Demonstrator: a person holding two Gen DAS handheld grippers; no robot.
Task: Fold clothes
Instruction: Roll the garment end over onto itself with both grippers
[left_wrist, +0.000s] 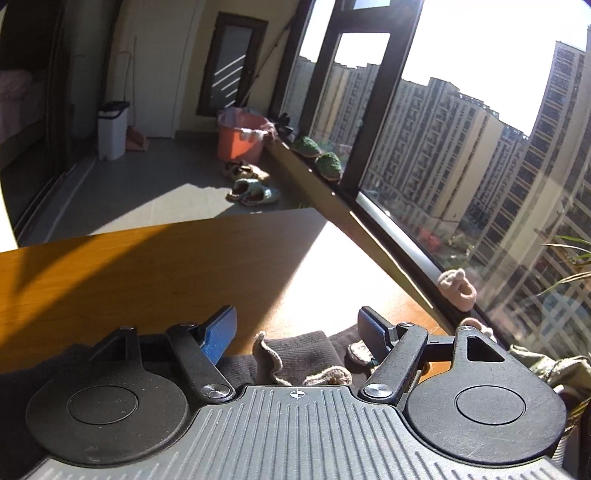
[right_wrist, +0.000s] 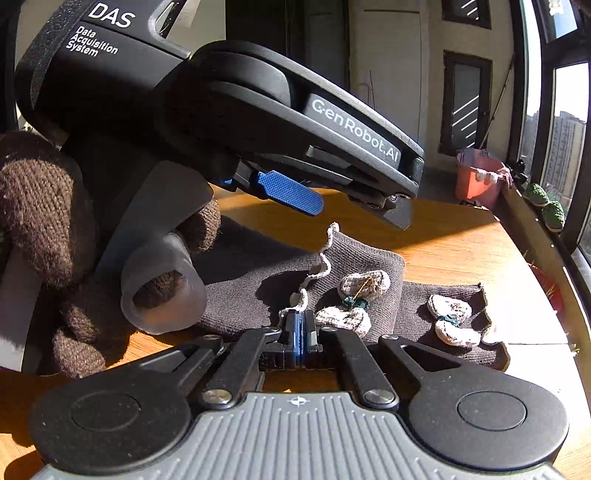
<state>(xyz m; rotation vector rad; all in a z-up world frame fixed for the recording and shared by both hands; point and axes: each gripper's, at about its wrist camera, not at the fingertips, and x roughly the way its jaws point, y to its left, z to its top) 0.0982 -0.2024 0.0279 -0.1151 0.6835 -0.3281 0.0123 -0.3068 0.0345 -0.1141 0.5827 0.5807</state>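
The dark knitted garment (right_wrist: 258, 280) lies partly folded on the wooden surface (right_wrist: 454, 243), near the window side, with cream bow trims facing up. The right gripper (right_wrist: 300, 334) has its jaws together, clamped on the cream-edged hem of the garment at its near edge. The left gripper (right_wrist: 354, 210) hovers above the garment with its jaws apart, holding nothing; a gloved hand (right_wrist: 44, 221) grips its handle. The step in hand appears to be a fold in progress, with one edge pinched for carrying over. The next move likely calls for the left gripper to pin or take a second edge so the layer folds flat. An orange bucket (left_wrist: 240, 138) on the floor holds pale cloth draped over its rim.
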